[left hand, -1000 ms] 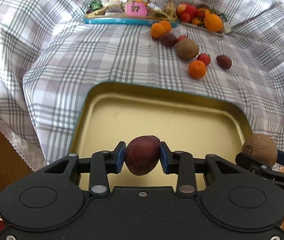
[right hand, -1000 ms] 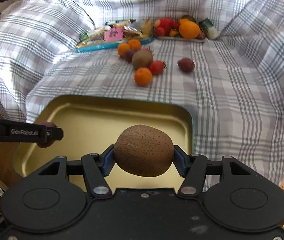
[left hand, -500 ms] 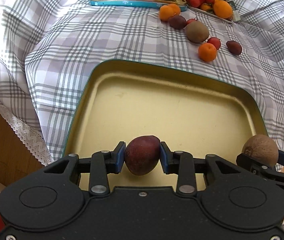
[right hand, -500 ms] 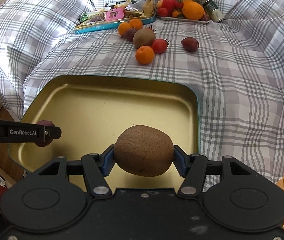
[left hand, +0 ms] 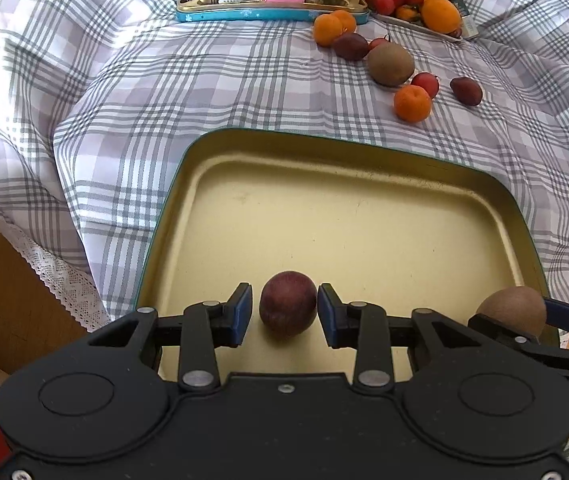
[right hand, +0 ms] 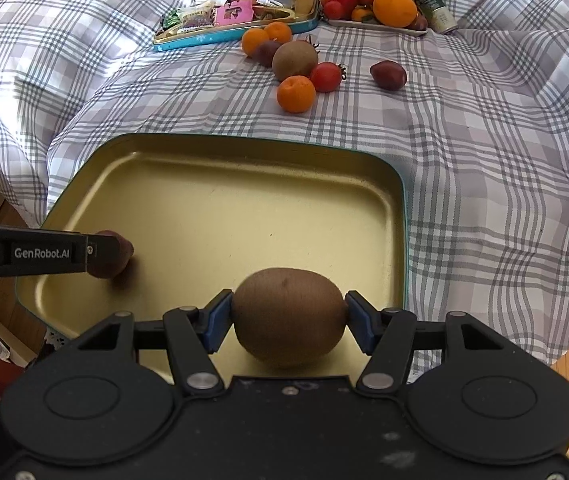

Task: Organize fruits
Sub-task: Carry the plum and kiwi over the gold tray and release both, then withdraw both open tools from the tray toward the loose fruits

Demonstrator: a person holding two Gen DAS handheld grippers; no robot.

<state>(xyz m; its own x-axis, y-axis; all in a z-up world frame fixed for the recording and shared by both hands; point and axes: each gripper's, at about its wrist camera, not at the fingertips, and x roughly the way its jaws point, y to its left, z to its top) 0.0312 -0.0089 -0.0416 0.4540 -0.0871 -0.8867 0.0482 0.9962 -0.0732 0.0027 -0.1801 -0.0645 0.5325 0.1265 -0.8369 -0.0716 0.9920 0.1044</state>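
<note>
The left gripper (left hand: pixel 284 314) is open around the dark red plum (left hand: pixel 287 303), which sits on the gold tray (left hand: pixel 364 208) floor. The right gripper (right hand: pixel 287 322) clamps the kiwi (right hand: pixel 288 317), maybe just above the tray. Farther away, an orange (right hand: pixel 295 93), a tomato (right hand: pixel 325 76) and another kiwi (right hand: pixel 294 60) lie on the checked cloth (right hand: pixel 484 140).

Plum (left hand: pixel 287 303) and kiwi (right hand: pixel 288 317) in tray (left hand: pixel 364 216)

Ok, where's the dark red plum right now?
The dark red plum sits on the gold tray floor at its near-left side, between the open left claw pads, left of the kiwi.
</note>
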